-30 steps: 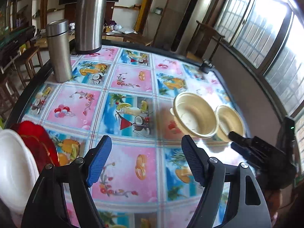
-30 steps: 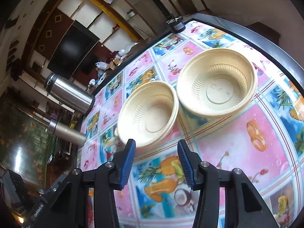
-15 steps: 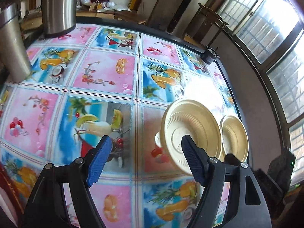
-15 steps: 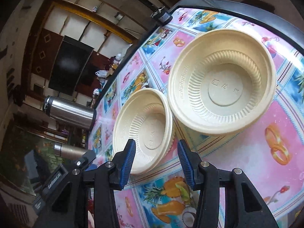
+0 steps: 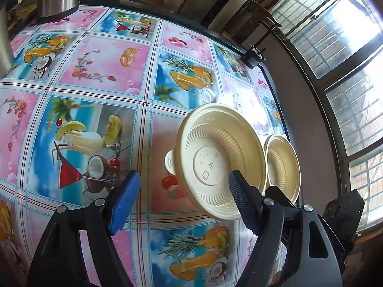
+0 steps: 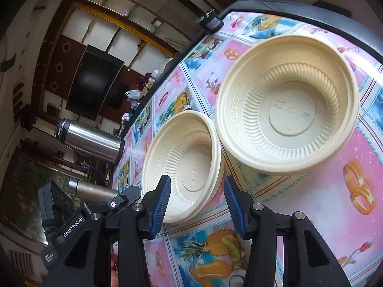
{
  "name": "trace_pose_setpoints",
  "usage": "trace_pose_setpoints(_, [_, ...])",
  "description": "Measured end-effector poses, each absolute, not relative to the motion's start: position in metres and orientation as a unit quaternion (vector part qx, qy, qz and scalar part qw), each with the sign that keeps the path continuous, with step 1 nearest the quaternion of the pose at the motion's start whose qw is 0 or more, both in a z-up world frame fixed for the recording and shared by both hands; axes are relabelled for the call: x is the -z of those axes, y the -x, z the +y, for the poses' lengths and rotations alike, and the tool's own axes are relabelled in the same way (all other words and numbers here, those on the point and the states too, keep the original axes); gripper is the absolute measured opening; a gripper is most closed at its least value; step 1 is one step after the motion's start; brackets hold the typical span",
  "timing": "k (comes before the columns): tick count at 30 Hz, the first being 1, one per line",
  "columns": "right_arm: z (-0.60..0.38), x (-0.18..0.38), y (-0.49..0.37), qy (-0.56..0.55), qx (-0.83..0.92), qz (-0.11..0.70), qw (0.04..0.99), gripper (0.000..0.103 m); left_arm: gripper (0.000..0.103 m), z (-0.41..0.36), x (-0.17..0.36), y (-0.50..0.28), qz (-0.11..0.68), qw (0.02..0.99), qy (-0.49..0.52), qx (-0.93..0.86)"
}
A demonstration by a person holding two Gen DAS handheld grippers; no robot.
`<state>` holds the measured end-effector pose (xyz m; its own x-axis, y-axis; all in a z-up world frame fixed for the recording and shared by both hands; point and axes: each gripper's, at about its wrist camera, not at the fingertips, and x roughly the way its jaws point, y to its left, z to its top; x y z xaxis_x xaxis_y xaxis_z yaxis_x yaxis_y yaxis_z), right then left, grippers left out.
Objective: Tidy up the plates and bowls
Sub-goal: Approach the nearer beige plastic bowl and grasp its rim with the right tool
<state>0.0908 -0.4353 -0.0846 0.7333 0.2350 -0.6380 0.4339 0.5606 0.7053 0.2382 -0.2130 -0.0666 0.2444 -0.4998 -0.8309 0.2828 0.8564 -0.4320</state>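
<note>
matt ribbed plastic bowls [image 6: 287,105]; glossy tablecloth [image 5: 95,71]

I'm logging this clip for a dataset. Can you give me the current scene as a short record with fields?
surface: table under a fruit-print cloth
bowls: two cream bowls, near bowl and far bowl, upright, side by side
left gripper: jaws open, low by the near bowl's rim
right gripper: jaws open, facing the near bowl
other: steel flask

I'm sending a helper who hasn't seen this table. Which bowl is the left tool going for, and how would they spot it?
On the fruit-print tablecloth, near the window-side edge, two cream bowls sit side by side. It is the bowl farther from that edge, the one nearer the steel flasks. Unlike its neighbour, a small white tab pokes out beside it, and the left tool is open around its near rim.
</note>
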Motion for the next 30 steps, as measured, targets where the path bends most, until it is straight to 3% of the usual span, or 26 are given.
trace_pose_setpoints(20, [-0.441, 0.101, -0.096, -0.464, 0.092, 0.337, 0.814, 0.046, 0.076, -0.203, 0.089, -0.259, 0.552, 0.758, 0.188, 0.293])
trace_pose_setpoints(30, [-0.441, 0.106, -0.096, -0.466, 0.097, 0.337, 0.812, 0.046, 0.076, -0.208, 0.088, -0.255, 0.53, 0.783, 0.164, 0.282])
